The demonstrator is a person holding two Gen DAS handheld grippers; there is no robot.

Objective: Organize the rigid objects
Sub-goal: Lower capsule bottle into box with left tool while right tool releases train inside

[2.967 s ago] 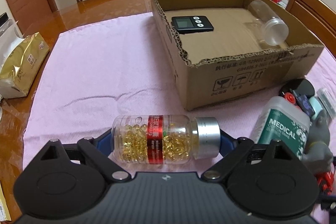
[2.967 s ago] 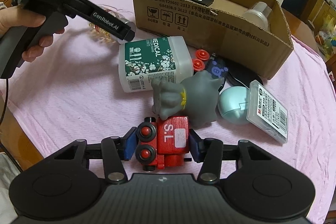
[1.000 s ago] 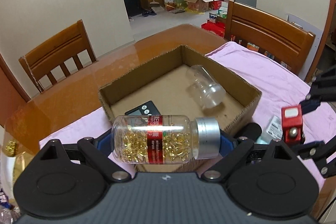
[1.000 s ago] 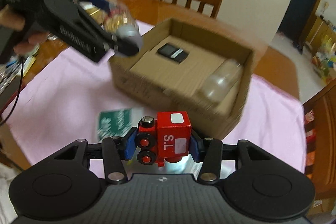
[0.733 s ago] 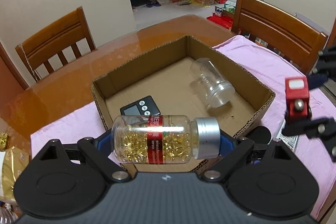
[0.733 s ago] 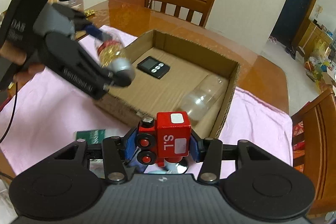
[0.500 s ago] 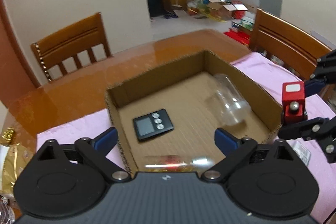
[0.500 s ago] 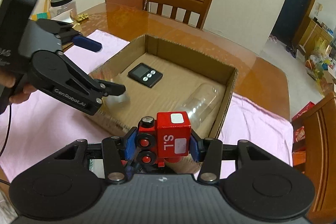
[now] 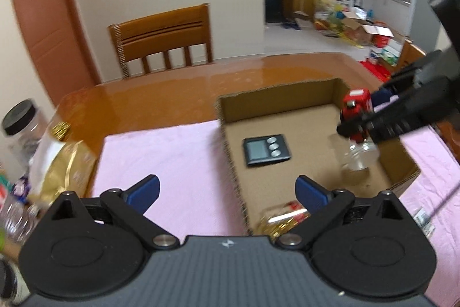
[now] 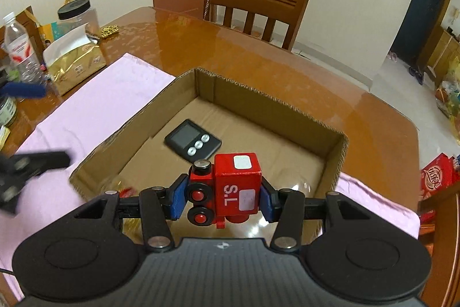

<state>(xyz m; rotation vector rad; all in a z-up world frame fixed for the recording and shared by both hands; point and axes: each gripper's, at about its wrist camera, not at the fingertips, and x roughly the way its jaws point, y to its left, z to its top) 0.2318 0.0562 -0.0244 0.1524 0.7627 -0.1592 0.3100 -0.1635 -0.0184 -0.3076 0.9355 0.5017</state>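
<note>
My left gripper (image 9: 227, 190) is open and empty above the near left wall of the cardboard box (image 9: 230, 148). The capsule bottle (image 9: 283, 217) lies in the box's near corner, blurred. My right gripper (image 10: 222, 199) is shut on the red toy train (image 10: 230, 186) and holds it above the box (image 10: 333, 160); it shows in the left wrist view (image 9: 356, 117) too. A black timer (image 9: 266, 150) and a clear jar (image 9: 359, 157) lie in the box. The timer (image 10: 193, 144) shows in the right wrist view; the jar there is mostly hidden behind the train.
The box stands on a pink cloth (image 9: 166, 157) on a wooden table (image 10: 258, 68). A gold bag (image 10: 74, 62), a plastic jar (image 10: 76, 16) and a water bottle (image 10: 20, 48) stand at the left. Wooden chairs (image 10: 256, 7) ring the table.
My left gripper opened and let the capsule bottle fall into the box, then drew back to the left. My right gripper carried the toy train over the box.
</note>
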